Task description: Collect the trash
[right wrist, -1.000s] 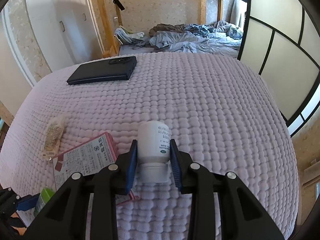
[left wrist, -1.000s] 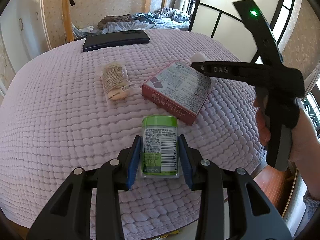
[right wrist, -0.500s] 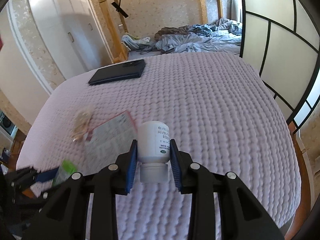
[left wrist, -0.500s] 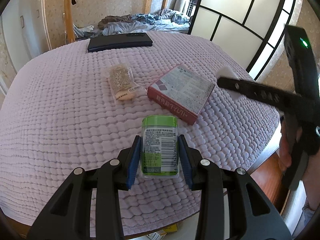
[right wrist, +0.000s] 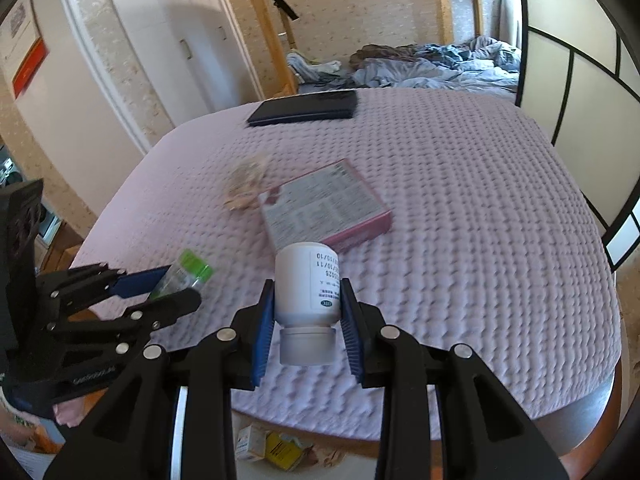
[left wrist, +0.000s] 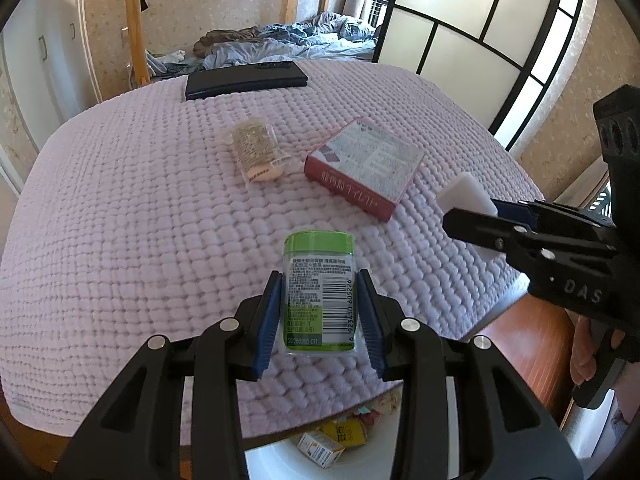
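Observation:
My left gripper [left wrist: 319, 312] is shut on a clear container with a green lid [left wrist: 319, 292], held above the near edge of the pink quilted table [left wrist: 120, 220]. My right gripper [right wrist: 307, 312] is shut on a white bottle [right wrist: 307, 290], cap toward the camera. In the left wrist view the right gripper [left wrist: 476, 220] comes in from the right with the white bottle [left wrist: 466, 196] at its tip. In the right wrist view the left gripper [right wrist: 160, 292] shows at the left with the green-lidded container [right wrist: 184, 278]. A pink box [left wrist: 362, 166] and a clear snack wrapper [left wrist: 256, 152] lie on the table.
A dark flat case [left wrist: 246, 80] lies at the table's far side. Below the near edge a white bin [left wrist: 280, 460] holds small boxes [left wrist: 336, 438]. An unmade bed [right wrist: 420, 66] lies beyond. A dark-framed screen [left wrist: 480, 40] stands to the right.
Both grippers have drawn back toward the near table edge, so the bin comes into view below. The right gripper moved farther, swinging leftward toward the left gripper. Both keep their grips.

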Motion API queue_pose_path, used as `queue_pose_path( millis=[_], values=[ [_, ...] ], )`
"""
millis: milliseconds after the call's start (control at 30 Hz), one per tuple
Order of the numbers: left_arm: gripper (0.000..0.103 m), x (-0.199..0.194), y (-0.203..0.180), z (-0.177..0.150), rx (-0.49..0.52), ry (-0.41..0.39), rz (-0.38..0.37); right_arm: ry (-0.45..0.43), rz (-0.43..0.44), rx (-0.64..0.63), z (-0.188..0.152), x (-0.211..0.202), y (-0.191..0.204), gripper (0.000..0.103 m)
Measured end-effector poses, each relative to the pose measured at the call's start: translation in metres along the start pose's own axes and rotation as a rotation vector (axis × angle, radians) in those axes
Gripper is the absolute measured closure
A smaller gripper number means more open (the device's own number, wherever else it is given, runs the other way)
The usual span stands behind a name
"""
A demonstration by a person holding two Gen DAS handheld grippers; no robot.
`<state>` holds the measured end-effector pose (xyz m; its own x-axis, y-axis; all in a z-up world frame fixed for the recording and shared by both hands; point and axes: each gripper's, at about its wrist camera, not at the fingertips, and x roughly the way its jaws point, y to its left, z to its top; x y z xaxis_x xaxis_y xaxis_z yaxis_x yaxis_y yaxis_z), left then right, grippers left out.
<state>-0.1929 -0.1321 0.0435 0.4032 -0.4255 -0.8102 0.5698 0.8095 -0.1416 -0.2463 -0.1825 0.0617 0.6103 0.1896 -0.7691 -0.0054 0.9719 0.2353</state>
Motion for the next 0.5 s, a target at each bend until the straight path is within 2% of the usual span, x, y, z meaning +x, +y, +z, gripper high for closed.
queue_pose_path(
  millis=[300,500],
  values=[
    [0.063,-0.010,0.008,-0.013,-0.016,0.016,-0.016,0.028,0.044,-0.008,-0.023,-0.006,0.023,0.072],
    [0.063,-0.018,0.003,-0.024,0.017,0.022,-0.020,0.026,0.063,-0.025,-0.031,-0.016,0.033,0.072]
  ],
)
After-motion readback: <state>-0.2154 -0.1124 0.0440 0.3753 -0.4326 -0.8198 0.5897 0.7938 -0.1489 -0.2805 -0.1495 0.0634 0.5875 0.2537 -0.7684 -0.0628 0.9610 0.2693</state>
